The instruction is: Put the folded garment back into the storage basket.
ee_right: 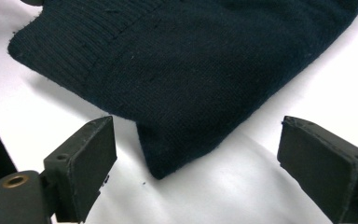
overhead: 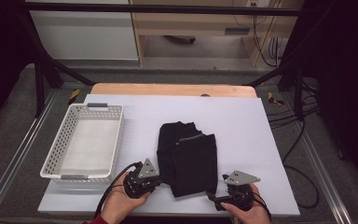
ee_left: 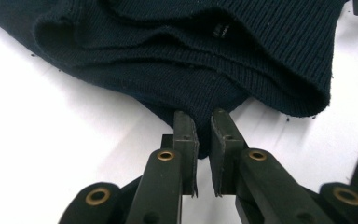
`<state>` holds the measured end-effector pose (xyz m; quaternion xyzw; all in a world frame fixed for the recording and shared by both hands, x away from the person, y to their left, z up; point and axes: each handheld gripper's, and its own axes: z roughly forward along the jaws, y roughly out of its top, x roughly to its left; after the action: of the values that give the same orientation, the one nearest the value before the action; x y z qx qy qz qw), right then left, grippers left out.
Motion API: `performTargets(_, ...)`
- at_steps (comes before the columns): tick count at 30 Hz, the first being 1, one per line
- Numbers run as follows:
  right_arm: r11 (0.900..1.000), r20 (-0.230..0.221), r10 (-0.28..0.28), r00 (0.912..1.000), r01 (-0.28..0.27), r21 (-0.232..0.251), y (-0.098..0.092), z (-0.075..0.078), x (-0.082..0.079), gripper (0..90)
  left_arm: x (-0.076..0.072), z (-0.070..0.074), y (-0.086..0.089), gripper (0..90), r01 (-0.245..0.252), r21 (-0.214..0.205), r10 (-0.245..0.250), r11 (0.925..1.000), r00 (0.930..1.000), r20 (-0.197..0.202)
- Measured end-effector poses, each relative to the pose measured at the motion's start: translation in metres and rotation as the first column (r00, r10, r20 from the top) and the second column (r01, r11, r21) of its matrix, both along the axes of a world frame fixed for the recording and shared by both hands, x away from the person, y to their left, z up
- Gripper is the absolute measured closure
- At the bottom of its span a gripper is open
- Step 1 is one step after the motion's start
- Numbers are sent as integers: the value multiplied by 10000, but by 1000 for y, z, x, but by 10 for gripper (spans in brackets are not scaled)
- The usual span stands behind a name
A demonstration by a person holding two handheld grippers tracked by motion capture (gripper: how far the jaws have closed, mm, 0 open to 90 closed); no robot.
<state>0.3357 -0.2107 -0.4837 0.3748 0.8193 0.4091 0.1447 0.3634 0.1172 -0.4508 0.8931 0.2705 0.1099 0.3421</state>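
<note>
Left claw (ee_left: 204, 140) pinched shut on the dark sweater's (overhead: 189, 156) near-left corner, frame centre. Right claw (ee_right: 196, 154) wide open, empty; the near-right corner lies between its jaws, untouched.

tongs (ee_left: 204, 122) pinching dark knit garment (ee_left: 191, 56) edge

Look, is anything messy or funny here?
Nothing is spilled or broken. The dark sweater lies folded but a bit crooked, its edges rumpled where the left gripper pinches a corner. The right gripper is open at another corner. The white basket sits straight.
</note>
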Motion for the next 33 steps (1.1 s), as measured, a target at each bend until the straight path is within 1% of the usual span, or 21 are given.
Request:
performTargets(3, 10000, -10, 39, 10000, -39, -31, 3, 0, -2, 118, -5, 0, 4, 825, -69, 14, 69, 10000, 10000, 33)
performTargets(4, 9999, -2, 110, 9999, -110, -124, 5, 0, -4, 120, -10, 0, 8, 826, -72, 20, 72, 10000, 10000, 23)
performTargets(6, 9998, -17, 156, 9999, -156, -146, 7, 0, -5, 120, -12, 0, 10, 826, -76, 23, 76, 10000, 10000, 14)
performTargets(10, 9986, -43, 476, 9989, -476, -226, 16, -1, -8, 123, -18, 0, 18, 826, -205, 13, 205, 9998, 9998, 56)
performTargets(11, 9986, -43, 476, 9989, -476, -226, 16, -1, -8, 123, -18, 0, 18, 826, -205, 13, 205, 9998, 9998, 56)
performTargets(13, 9975, -89, 601, 9982, -604, -376, 20, -2, -9, 126, -20, 1, 19, 825, -168, 71, 167, 9998, 9998, 85)
performTargets(17, 9975, -98, 618, 9980, -621, -338, 21, -2, -9, 127, -21, 0, 20, 825, -142, 110, 141, 9998, 9999, 70)
performTargets(18, 9975, -100, 619, 9980, -622, -327, 21, -2, -9, 130, -22, 0, 19, 825, -101, 183, 100, 9998, 9999, 66)
performTargets(23, 9973, -128, 646, 9978, -650, -336, 22, -3, -9, 131, -24, -1, 20, 824, -122, 206, 121, 9997, 9999, 64)
performTargets(24, 9972, -184, 706, 9973, -710, -216, 22, -3, -9, 129, -25, -4, 21, 823, -160, 187, 160, 9997, 9999, 8)
performTargets(27, 9971, -184, 727, 9972, -731, -224, 22, -3, -9, 128, -25, -7, 23, 823, -220, 126, 221, 9997, 9997, -63)
performTargets(33, 9965, -159, 775, 9969, -779, -294, 25, -3, -9, 132, -24, -8, 24, 826, -209, 167, 210, 9996, 9997, -97)
